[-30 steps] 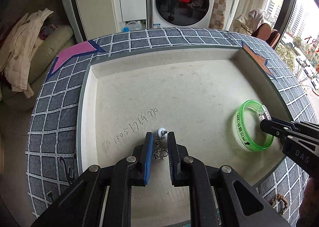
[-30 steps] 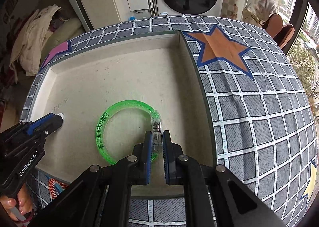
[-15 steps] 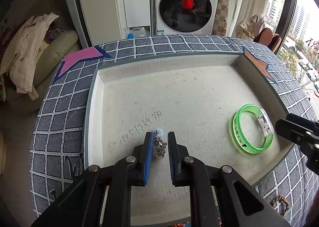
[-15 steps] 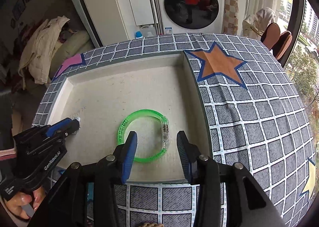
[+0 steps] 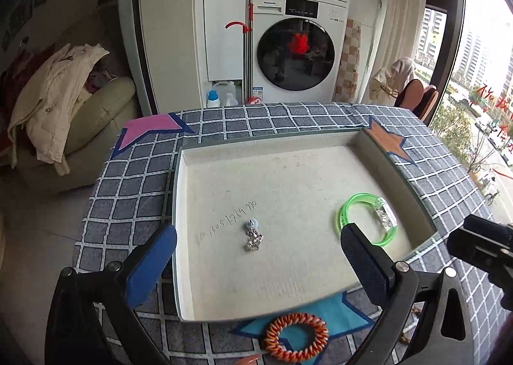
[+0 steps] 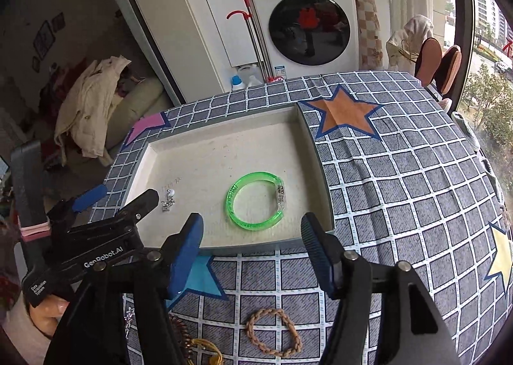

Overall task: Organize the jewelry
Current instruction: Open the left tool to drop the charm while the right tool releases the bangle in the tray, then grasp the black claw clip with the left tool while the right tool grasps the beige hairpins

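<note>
Both grippers up off the tray [image 5: 179, 236] now, nothing in either. Left gripper [image 5: 256, 256] has its jaws opening, spread v. wide, blue pad one side, dark pad the other, and nothing pinched btwn them; the little silver charm piece [image 5: 253, 235] lies on the tray floor below the gap, just beside some handwritten digits [image 5: 232, 219], not touched. Right gripper [image 6: 251, 246] jaws also opening, a bit less wide, empty too; the green bangle [image 6: 255, 201] lies flat inside the tray toward its right wall, clear clasp section on the far-right side of the ring, apart from both pads. Charm and bangle sit well apart, charm left, bangle right. Tray is on a grid-pattern cloth [image 6: 400, 204] w/ stars: orange star [image 6: 344, 115] by the tray's far right corner, pink one at far left. Outside the tray, near edge: an orange-white coiled ring [image 5: 296, 337] on a blue star, and in the right view a tan braided loop [image 6: 274, 331] on the cloth. A hand [image 6: 48, 313] grips the left tool's handle at lower left of the right view.
</note>
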